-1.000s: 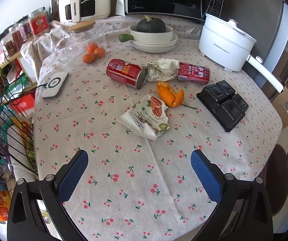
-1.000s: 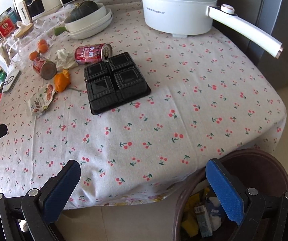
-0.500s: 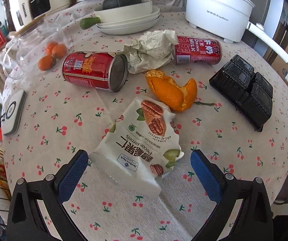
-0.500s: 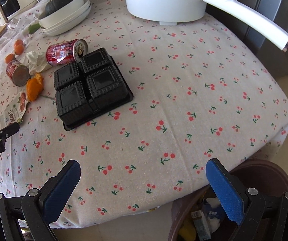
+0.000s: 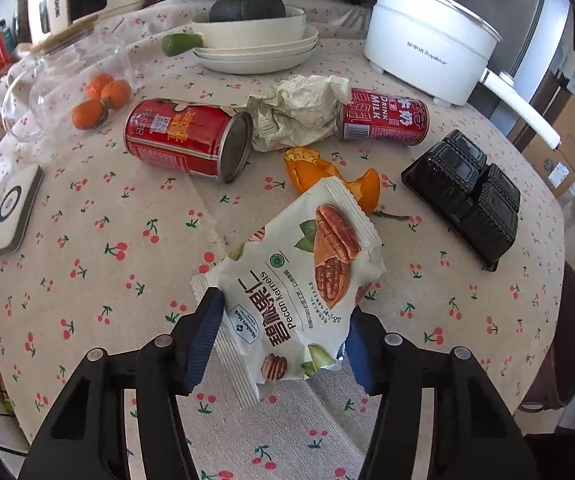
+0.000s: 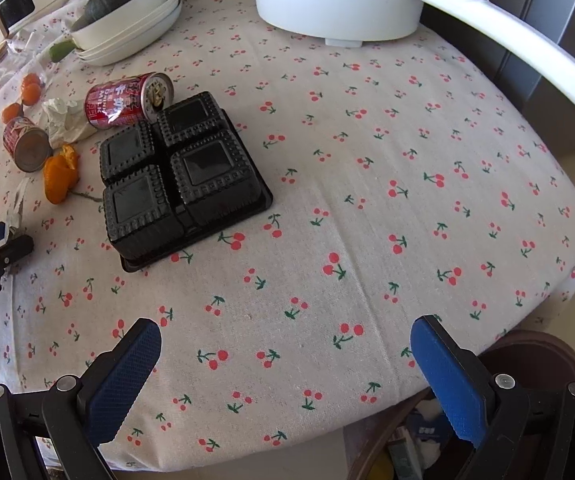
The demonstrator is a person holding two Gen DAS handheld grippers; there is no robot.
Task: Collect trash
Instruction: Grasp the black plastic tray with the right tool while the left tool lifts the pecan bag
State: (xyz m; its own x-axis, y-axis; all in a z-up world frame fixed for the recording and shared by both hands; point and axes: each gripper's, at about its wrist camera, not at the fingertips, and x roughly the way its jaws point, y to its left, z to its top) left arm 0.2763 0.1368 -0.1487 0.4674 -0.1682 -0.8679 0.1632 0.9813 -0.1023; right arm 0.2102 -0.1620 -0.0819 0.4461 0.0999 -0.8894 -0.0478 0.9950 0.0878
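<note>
Pressure is being applied to the pecan packet (image 5: 307,280) by the left gripper (image 5: 283,340), both blue pads closed against its sides above the cherry-print tablecloth (image 5: 127,240). Nothing is being held by the right gripper (image 6: 287,364), jaws spread wide near the black tray (image 6: 179,180).

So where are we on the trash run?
Done: some rubbish already sits in the brown bin. In hand: the left gripper is shut on the pecan packet; the right gripper is open. Left: two red cans, crumpled paper, orange peel, black tray.
</note>
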